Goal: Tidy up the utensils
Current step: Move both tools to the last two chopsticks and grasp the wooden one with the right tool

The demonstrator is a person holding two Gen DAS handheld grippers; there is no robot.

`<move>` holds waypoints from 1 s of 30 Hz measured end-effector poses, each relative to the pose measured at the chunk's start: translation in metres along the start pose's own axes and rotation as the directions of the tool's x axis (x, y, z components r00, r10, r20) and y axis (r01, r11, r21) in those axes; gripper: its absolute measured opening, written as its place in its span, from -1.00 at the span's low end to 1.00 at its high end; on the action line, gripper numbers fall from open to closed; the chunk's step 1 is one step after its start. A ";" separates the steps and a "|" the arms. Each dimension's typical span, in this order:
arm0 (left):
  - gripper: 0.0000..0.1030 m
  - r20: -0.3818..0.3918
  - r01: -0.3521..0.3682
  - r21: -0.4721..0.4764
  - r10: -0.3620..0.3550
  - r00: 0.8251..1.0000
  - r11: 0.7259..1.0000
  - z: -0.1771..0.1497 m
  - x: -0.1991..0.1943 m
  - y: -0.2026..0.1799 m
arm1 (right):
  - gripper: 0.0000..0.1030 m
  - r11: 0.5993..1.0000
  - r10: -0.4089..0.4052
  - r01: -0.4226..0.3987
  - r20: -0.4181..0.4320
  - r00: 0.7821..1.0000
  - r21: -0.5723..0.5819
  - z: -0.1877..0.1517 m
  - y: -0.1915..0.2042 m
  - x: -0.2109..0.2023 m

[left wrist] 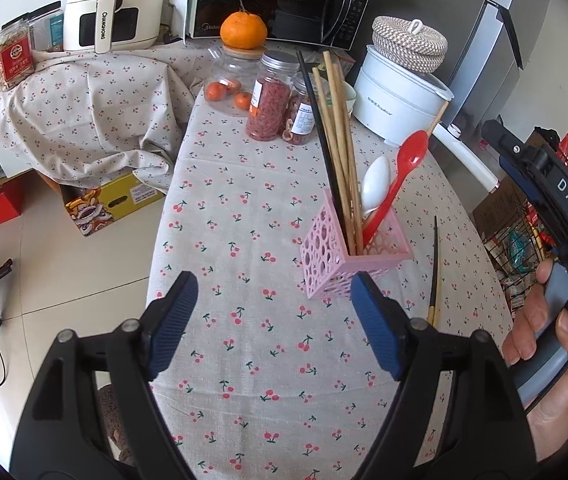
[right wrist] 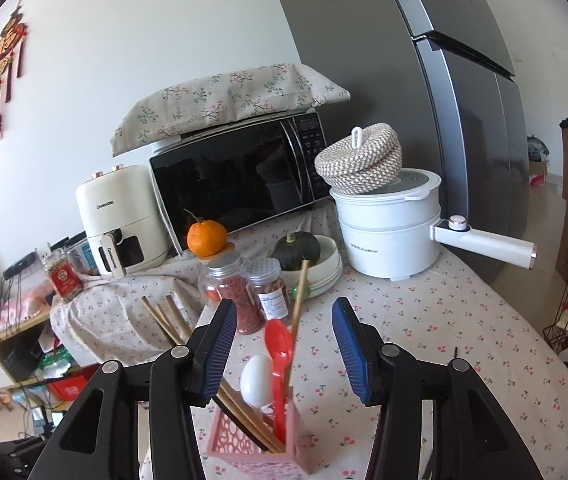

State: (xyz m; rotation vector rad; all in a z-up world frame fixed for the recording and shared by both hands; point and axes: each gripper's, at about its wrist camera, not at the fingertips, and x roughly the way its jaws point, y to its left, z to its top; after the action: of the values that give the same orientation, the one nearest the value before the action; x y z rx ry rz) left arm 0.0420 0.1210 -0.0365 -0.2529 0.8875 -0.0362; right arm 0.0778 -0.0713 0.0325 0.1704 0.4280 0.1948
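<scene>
One black chopstick (left wrist: 436, 268) lies loose at 3 o'clock of the pink holder (left wrist: 348, 256). Both the left gripper (left wrist: 274, 320) and right gripper (right wrist: 284, 344) are spread, empty. Pinch it mid-shaft, then tilt upright before inserting.

White wall (right wrist: 124, 60), grey fridge (right wrist: 444, 100), tiled floor (left wrist: 64, 272), cherry-print tablecloth (left wrist: 264, 360)
</scene>
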 end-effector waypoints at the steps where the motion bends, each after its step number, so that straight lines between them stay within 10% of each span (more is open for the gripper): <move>1: 0.58 -0.005 0.000 0.005 0.000 1.000 1.000 -0.001 0.001 -0.004 | 0.08 1.000 -0.004 0.005 -0.016 1.000 0.013 0.001 -0.008 0.000; 10: 0.59 -0.065 0.022 0.068 -0.017 0.998 0.997 -0.007 0.019 -0.043 | 0.46 0.999 -0.026 0.033 -0.216 0.976 0.026 -0.003 -0.067 0.009; 19: 0.60 -0.120 0.030 0.151 -0.011 0.993 0.988 -0.014 0.043 -0.087 | 0.58 0.997 -0.080 0.074 -0.417 0.906 -0.032 -0.025 -0.113 0.029; 25: 0.60 -0.155 0.044 0.188 -0.015 0.988 0.981 -0.018 0.060 -0.115 | 0.59 0.991 -0.137 0.116 -0.530 0.837 -0.072 -0.041 -0.141 0.049; 30: 0.60 -0.187 0.061 0.211 -0.021 0.982 0.975 -0.021 0.071 -0.132 | 0.59 0.980 -0.199 0.158 -0.642 0.740 -0.121 -0.064 -0.161 0.075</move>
State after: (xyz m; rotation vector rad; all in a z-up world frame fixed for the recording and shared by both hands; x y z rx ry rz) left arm 0.0804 -0.0208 -0.0728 -0.0645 1.0533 -0.1970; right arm 0.1416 -0.2021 -0.0874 -0.0078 1.1398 0.0688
